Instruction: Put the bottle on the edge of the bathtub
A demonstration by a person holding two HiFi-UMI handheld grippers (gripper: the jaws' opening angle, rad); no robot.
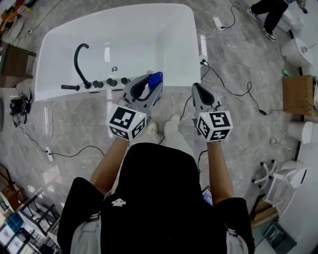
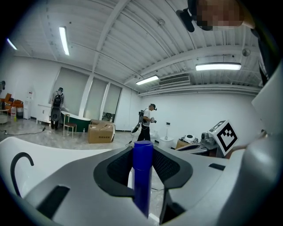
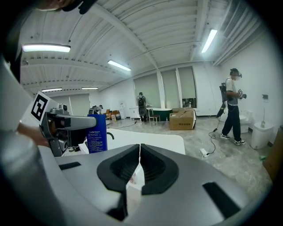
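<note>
Room: big showroom-type space w/ grey marble-look floor (image 1: 238, 54); black cables (image 1: 233, 92) trail across it, cardboard box (image 1: 298, 94) at right, another person (image 1: 271, 15) in far right corner.
Bathtub: white bathtub (image 1: 54, 92) just ahead of wearer's shoes (image 1: 161, 130); black curved faucet (image 1: 79, 62) and a row of black knobs (image 1: 112, 82) sit on its near rim.
Left gripper: left gripper (image 1: 150, 82) reaches fwd over near rim, to the right of the knobs; jaws clamped on the bottle, one pad each side. Marker cube (image 1: 127, 122) at its back end.
Bottle: blue bottle (image 1: 155, 78), upright between the left jaws, cap end up; in head view it lies over the tub's near rim. Can't tell if its base touches the rim.
Right gripper: right gripper (image 1: 195, 88) beside the tub's near right corner, apart from the left one; jaws closed tip to tip. Pale scrap w/ reddish print shows in the gap behind the tips, can't tell what it is.
</note>
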